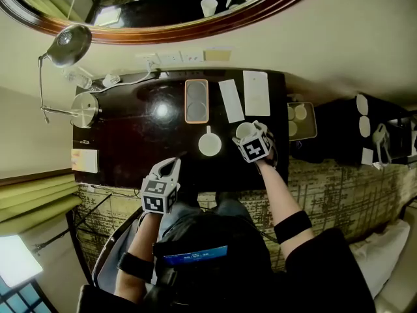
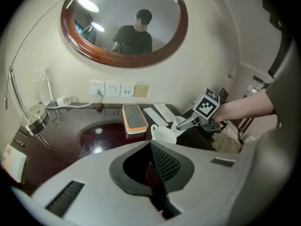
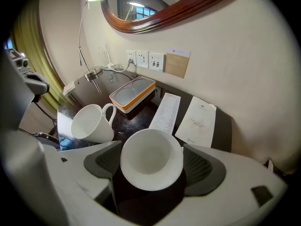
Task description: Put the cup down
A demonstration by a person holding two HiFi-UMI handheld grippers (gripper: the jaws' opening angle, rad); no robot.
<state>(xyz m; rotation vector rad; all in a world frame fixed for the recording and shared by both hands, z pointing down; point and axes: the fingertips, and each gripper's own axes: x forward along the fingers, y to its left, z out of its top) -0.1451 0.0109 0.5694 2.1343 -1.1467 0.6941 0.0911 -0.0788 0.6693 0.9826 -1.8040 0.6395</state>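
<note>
A white handleless cup (image 3: 151,157) sits between the pads of my right gripper (image 3: 155,166), mouth up, and both pads lie against its sides. In the head view this cup (image 1: 245,130) is low over the dark table (image 1: 130,149), right of a white mug with a handle (image 1: 209,143). The mug (image 3: 91,123) stands apart from the gripper, to its left. My left gripper (image 1: 172,167) hangs over the table's front edge, shut with nothing in it; its jaws (image 2: 157,173) meet in the left gripper view.
An orange-rimmed tray (image 1: 196,100) and two paper sheets (image 1: 230,100) (image 1: 256,92) lie at the back by the wall. A desk lamp (image 1: 68,44) with a round base (image 1: 85,109) stands at the left. Right of the table, a small tray (image 1: 301,119) holds more cups.
</note>
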